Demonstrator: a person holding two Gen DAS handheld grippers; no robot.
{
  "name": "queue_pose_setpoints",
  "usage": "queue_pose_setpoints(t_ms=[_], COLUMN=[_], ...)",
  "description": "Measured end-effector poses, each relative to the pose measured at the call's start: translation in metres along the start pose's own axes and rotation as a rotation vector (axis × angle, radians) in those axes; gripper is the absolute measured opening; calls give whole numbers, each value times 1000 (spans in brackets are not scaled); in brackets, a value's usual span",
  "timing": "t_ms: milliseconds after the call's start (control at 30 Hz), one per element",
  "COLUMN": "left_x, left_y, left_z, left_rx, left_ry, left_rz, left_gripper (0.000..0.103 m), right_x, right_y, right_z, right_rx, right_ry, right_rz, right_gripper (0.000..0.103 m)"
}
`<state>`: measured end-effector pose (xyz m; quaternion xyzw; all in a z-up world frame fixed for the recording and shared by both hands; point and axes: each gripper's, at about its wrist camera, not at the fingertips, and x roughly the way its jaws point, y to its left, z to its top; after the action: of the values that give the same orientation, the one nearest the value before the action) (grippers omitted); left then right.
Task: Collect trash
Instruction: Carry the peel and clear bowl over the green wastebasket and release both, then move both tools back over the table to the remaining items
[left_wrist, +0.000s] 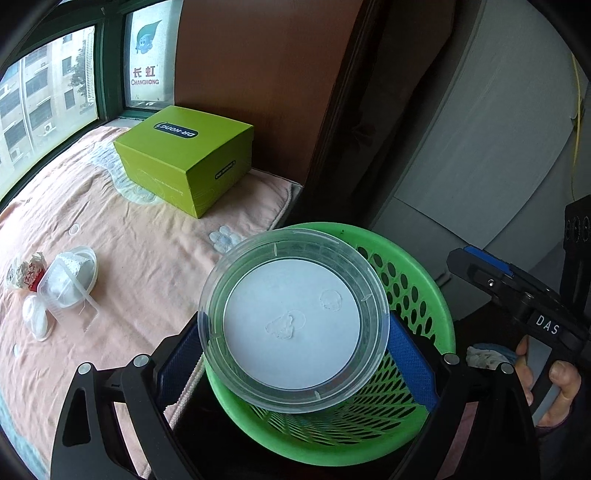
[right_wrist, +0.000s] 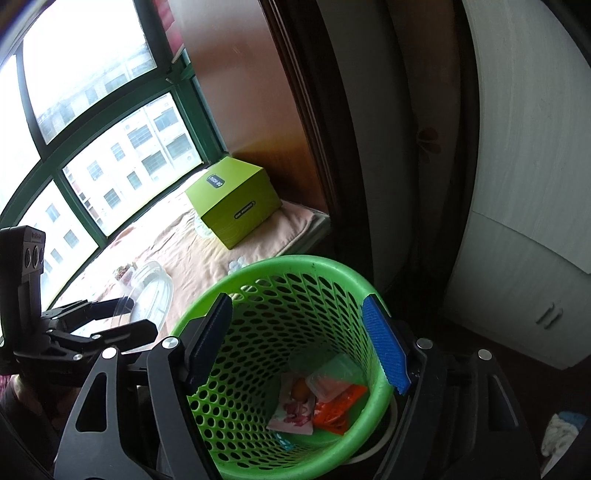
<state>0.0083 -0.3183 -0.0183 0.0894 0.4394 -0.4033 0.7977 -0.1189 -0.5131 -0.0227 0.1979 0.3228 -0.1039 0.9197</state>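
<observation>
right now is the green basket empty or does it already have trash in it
Not empty. The right wrist view shows the green basket with an orange wrapper, a clear plastic tray and a pink printed packet at its bottom.

The green box (left_wrist: 186, 157) carries a dark label reading "DR.KONG" on its lid and a smaller unreadable one on its side. A window sign (left_wrist: 146, 48) says "长虹 CHANGHONG". The right claw (left_wrist: 491, 280) bears "DAS".
</observation>
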Motion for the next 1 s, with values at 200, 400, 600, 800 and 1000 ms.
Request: queue_pose_setpoints(t_ms=[200, 400, 600, 800, 1000], left_x=[0, -10, -38, -65, -86], left_y=[-5, 3, 29, 69, 113], left_z=[-6, -10, -25, -43, -56], left_rx=[-3, -2, -24, -85, -153], left_ry=[0, -17, -47, -64, -75], left_rz=[-15, -3, 59, 141, 225], left_gripper=[94, 94, 95, 95, 95], right_x=[-9, -16, -17, 0, 21], right_y=[4, 19, 45, 75, 112], right_z=[-2, -7, -10, -17, -16], right_rx=[-13, -18, -43, -47, -100], right_ry=[-14, -41, -55, -25, 16], right_rz=[-7, -1, 22, 71, 106], right_gripper=[74, 76, 80, 84, 85])
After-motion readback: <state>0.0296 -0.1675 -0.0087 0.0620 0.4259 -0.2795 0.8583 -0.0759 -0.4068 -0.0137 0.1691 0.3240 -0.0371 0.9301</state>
